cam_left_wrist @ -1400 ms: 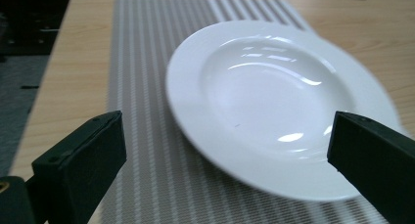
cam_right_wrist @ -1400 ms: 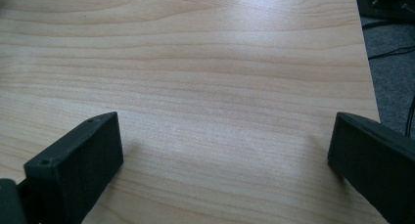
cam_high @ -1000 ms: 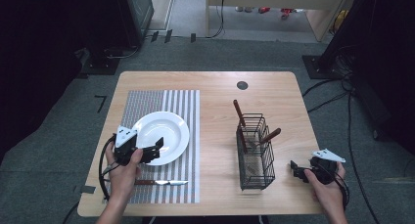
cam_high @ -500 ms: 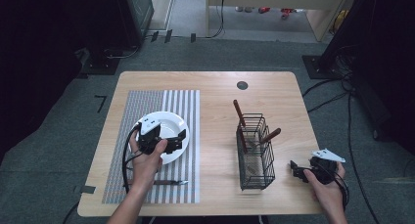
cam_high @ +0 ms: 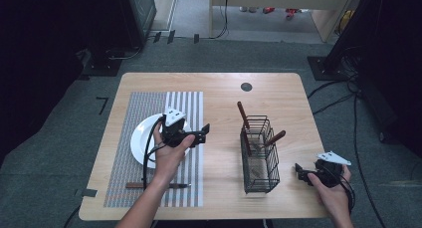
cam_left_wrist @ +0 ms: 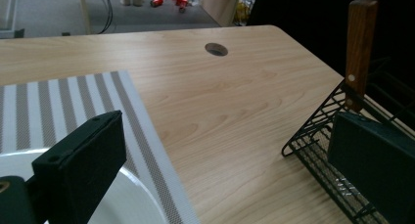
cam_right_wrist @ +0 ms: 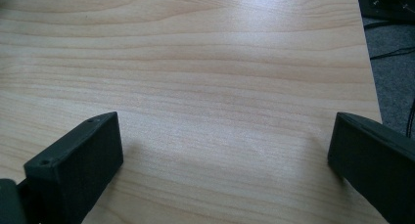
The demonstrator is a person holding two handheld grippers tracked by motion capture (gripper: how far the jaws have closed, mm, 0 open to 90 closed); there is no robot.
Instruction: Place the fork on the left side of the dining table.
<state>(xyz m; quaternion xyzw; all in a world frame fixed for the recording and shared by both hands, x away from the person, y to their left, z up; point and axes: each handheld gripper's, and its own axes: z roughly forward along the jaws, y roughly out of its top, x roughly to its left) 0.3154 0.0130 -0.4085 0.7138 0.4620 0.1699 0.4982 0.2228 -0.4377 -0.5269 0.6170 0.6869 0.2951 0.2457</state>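
My left gripper [cam_high: 201,134] hangs wide-jawed and empty over the round white plate [cam_high: 142,143], aimed right at the black wire basket [cam_high: 260,156]. My left gripper view brings up its upright brown wooden handle [cam_left_wrist: 359,48]. My right gripper [cam_high: 301,172] gapes empty above the pale wooden table [cam_high: 219,93] at the basket's near right.

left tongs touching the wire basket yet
Apart. The high view shows bare table between the left tongs and the wire basket.

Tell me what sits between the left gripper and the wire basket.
Nothing: in the high view, only bare wooden table lies between the left gripper and the wire basket.
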